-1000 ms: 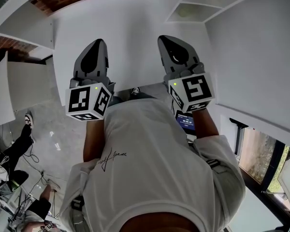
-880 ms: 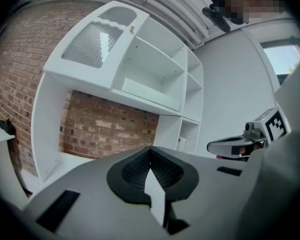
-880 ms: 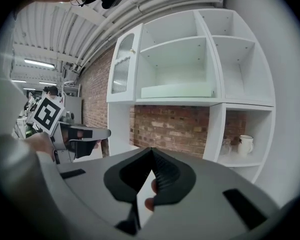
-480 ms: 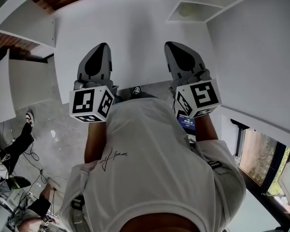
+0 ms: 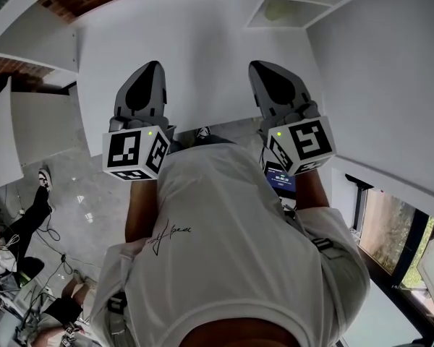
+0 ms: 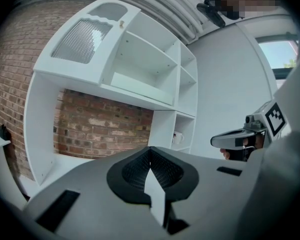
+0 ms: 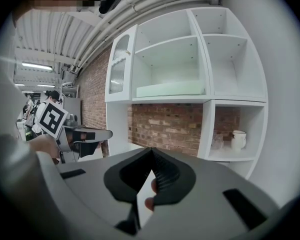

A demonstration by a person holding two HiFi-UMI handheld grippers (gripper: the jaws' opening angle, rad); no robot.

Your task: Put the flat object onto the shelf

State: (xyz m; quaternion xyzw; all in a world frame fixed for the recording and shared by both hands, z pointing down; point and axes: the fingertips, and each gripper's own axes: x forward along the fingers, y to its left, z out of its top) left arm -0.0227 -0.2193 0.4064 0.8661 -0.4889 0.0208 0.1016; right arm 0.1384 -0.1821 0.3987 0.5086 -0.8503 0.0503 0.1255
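Seemingly the pale green flat object (image 7: 171, 89) already lies on the white shelf (image 7: 206, 49), across the floor of its wide middle compartment. The left gripper (image 6: 149, 149) and right gripper (image 7: 151, 150) are well apart from it, jaws clenched on nothing. The placing looks done, so I judge the next move calls only for lowering both hands.

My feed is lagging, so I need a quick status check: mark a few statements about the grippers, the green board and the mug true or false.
1. The right gripper is shut and holds nothing. True.
2. The left gripper grips the green board. False: it is shut on nothing; the board lies on a shelf.
3. A mug stands in the lower right compartment. True.
4. The mug sits beside the board. False: it is one level lower, to the right.
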